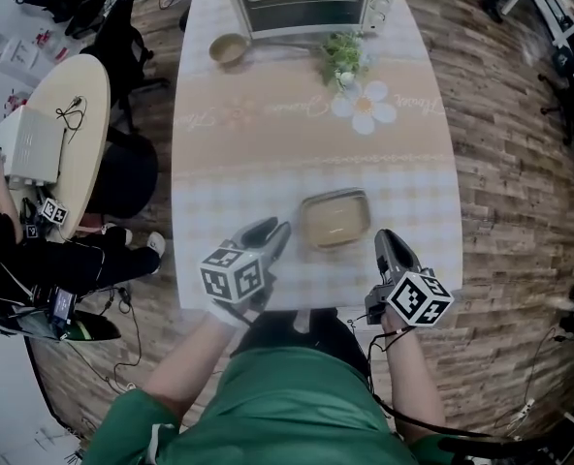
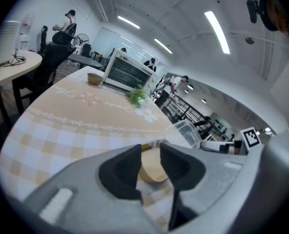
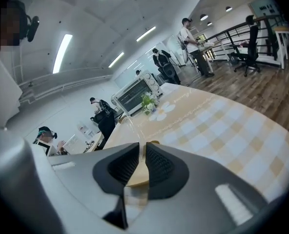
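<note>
A clear plastic box with a round tan thing inside sits on the checked tablecloth near the table's front edge. My left gripper hovers just left of the box, its jaws a little apart with nothing between them. The tan thing shows through their gap in the left gripper view, and the box's clear wall rises behind. My right gripper stands just right of the box, shut and empty. Past its fingertips in the right gripper view lies the same tan thing.
At the table's far end stand a white toaster oven, a small brown bowl and a green plant, with a white flower mat beside it. A round side table and seated people are at the left. Wood floor surrounds the table.
</note>
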The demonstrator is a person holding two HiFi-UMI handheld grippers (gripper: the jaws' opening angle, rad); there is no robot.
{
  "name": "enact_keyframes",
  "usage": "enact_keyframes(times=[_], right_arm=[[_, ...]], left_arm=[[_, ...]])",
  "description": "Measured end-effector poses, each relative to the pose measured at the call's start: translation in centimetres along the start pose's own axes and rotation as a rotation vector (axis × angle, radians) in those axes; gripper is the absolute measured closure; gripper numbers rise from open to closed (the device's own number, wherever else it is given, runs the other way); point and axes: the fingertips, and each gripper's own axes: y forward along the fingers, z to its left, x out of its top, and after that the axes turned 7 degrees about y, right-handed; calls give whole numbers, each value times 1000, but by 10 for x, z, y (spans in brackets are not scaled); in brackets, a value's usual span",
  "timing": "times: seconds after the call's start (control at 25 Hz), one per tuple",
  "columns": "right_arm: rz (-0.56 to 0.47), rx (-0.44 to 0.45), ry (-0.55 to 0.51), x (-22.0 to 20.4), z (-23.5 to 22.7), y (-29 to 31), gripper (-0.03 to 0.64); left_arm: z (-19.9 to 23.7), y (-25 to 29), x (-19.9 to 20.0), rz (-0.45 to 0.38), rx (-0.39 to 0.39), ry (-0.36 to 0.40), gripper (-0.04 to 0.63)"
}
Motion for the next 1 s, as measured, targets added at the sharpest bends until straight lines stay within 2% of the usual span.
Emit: enact_keyframes(times=[0.4,0.68,1.0], right_arm=[[-97,28,-160,25,47,-40,575],[-171,45,-276,49,87,-67,576],[-257,76,-364,77,126,-93,577]], left_arm=[[-12,-33,13,-58,12,8,476],[-20,-51,41,-119,4,27,477],[-33,-59,68,-168,-20,55,479]])
